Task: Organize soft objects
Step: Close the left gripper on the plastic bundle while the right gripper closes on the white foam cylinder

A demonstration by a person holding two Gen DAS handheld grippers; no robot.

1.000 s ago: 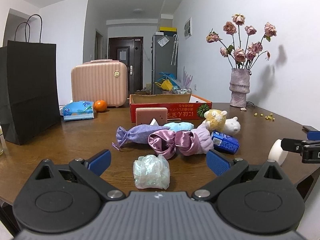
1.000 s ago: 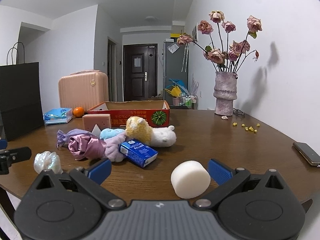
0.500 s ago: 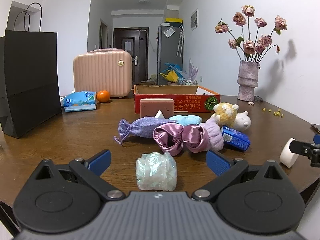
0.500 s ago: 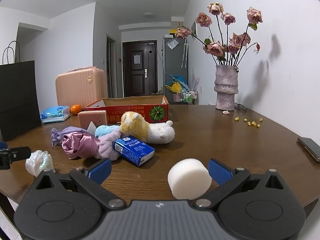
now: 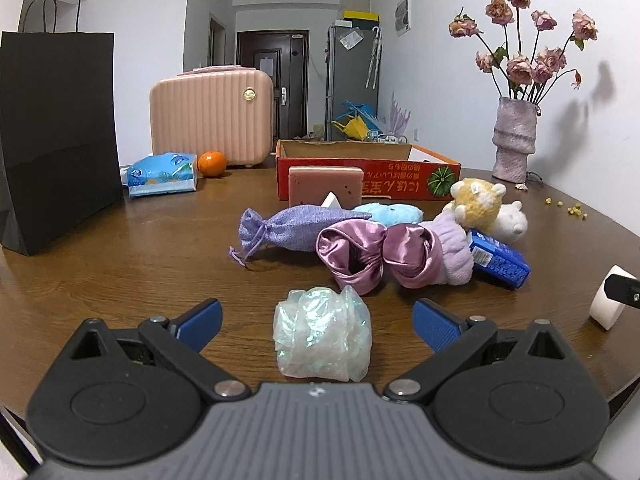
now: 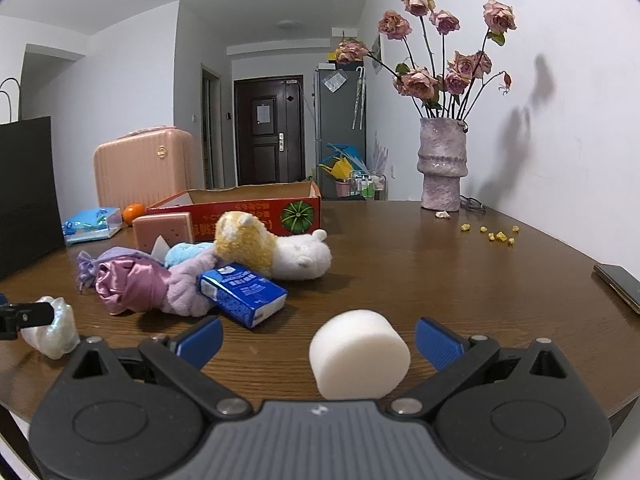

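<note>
My left gripper (image 5: 318, 322) is open with an iridescent plastic-wrapped bundle (image 5: 322, 334) lying on the table between its fingers. My right gripper (image 6: 318, 338) is open around a white foam cylinder (image 6: 358, 358) that rests on the table. Beyond lie a pink satin scrunchie (image 5: 362, 254), a lilac drawstring pouch (image 5: 290, 228), a light blue plush (image 5: 390, 213), a yellow and white plush toy (image 5: 486, 206) and a blue tissue pack (image 5: 498, 258). A red cardboard box (image 5: 368, 174) stands open behind them.
A black paper bag (image 5: 56, 132) stands at the left. A pink suitcase (image 5: 210, 114), an orange (image 5: 212, 163) and a blue wipes pack (image 5: 162, 174) sit at the back. A vase of dried roses (image 5: 514, 142) is back right. A phone (image 6: 620, 286) lies near the right edge.
Both grippers have moved slightly forward and lower, so the bundle and the foam cylinder sit deeper between the open fingers. Nothing has been grasped.
</note>
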